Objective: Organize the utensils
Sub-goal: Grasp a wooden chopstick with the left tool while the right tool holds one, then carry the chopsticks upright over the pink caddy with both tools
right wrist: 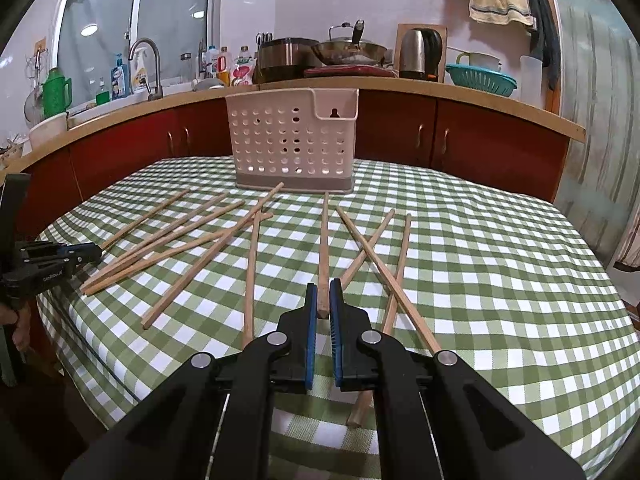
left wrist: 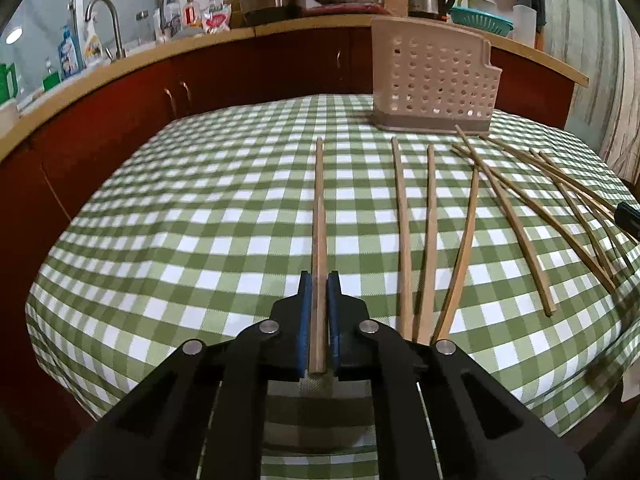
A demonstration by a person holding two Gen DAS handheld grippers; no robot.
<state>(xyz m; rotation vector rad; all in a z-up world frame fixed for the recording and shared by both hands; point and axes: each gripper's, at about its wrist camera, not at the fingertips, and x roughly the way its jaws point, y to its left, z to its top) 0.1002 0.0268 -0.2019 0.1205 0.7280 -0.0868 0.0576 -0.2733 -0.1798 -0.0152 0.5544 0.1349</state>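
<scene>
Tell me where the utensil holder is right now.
The holder stands upright at the table's far edge, before the red cabinets, just beyond the scattered chopsticks; centre in the right wrist view.

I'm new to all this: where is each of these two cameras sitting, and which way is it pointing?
Left wrist view: sits on the left gripper, looking along its fingers across the checked table toward the holder; its fingers clamp one chopstick.
Right wrist view: sits on the right gripper, facing the holder head-on; its fingers close on another chopstick, and the left gripper shows at the left edge.
Shared: table, holder, loose chopsticks, kitchen counter.
</scene>
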